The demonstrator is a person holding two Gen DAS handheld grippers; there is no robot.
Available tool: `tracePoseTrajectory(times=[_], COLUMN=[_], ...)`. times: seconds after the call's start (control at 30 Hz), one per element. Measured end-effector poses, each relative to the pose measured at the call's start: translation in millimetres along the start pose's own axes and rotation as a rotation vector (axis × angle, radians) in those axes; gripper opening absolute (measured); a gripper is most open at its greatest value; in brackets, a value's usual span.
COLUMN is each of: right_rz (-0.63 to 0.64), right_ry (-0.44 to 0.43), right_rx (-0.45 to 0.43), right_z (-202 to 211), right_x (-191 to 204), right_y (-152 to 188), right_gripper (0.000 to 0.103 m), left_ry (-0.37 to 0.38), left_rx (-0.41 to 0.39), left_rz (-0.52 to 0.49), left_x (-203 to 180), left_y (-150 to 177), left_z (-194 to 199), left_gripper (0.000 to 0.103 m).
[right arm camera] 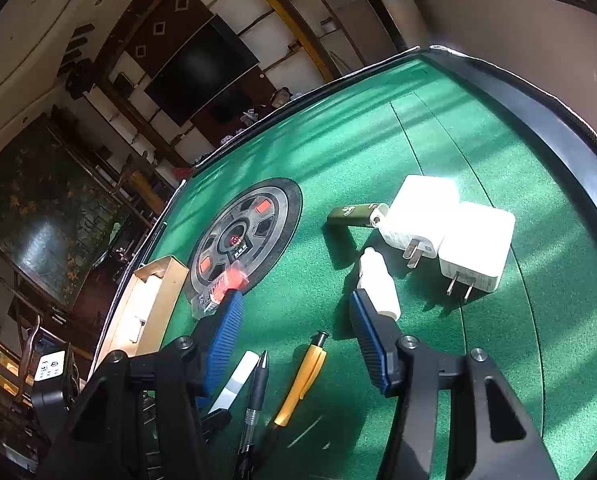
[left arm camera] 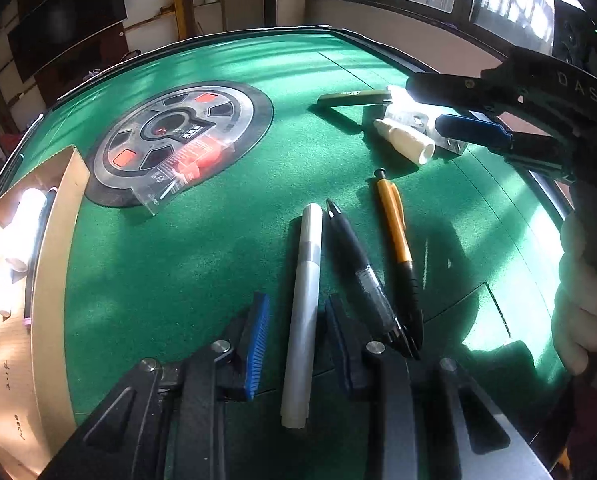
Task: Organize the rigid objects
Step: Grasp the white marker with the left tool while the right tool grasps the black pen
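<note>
A silver marker pen [left arm camera: 304, 308] lies on the green felt table [left arm camera: 202, 264], pointing away from the left wrist camera. The left gripper [left arm camera: 296, 338] straddles its middle with both blue pads [left arm camera: 258, 344] close beside the barrel; a sliver of felt seems to show on each side, so I cannot tell whether the claw has clamped yet. Just right of it lie 2 more pens, a black pen [left arm camera: 362, 276] and an orange pen [left arm camera: 396, 240]. An open cardboard box [left arm camera: 54, 264] sits at the table's left edge. The right gripper [right arm camera: 296, 338] hangs above the pens with its claw apart, holding nothing. Beyond it are a small white bottle [right arm camera: 380, 286], 2 white chargers [right arm camera: 476, 246] and a green USB stick [right arm camera: 352, 214]. The step in hand looks like picking up the marker. Next it likely needs a firm pinch, a lift, then carrying left to the box.
</note>
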State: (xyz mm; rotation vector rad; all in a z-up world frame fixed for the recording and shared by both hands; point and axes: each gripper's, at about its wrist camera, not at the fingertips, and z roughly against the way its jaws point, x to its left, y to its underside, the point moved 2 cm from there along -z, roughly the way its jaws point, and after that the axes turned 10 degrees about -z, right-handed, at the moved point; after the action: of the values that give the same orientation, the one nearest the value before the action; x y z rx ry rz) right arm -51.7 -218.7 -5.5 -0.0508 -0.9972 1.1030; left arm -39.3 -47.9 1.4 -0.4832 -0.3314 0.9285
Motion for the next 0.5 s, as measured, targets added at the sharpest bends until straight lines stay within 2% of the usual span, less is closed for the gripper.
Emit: tracePoseTrajectory(times=[0.07,0.2,0.27,0.5], right_rz=[0.0,0.013,0.019,0.07], right_ry=[0.002,0.026,0.044,0.093], right_rx=[0.0,-0.009,-0.019,-0.072], right_z=[-0.1,-1.7,-2.2,-0.7], right_x=[-0.4,-1.8,-3.0,-0.7], right_y=[-0.8,-2.3,-2.6,-2.7], right_gripper=[0.055,0.055,0.055,0.055], left_ry=[-0.028,-0.033,0.001,0.016], left_rx=[-0.014,-0.044,-0.044,-0.136], left_rz=[-0.024,-0.043,-0.027,0.082], left_x=[-5.9,-11.3,-8.6,18.3], left_y=[-5.4,-11.3,-8.7,11.0], left_z=[-3.5,-6.8,-3.4,42.6], left_gripper=[0.031,0.031,0.011,0.011])
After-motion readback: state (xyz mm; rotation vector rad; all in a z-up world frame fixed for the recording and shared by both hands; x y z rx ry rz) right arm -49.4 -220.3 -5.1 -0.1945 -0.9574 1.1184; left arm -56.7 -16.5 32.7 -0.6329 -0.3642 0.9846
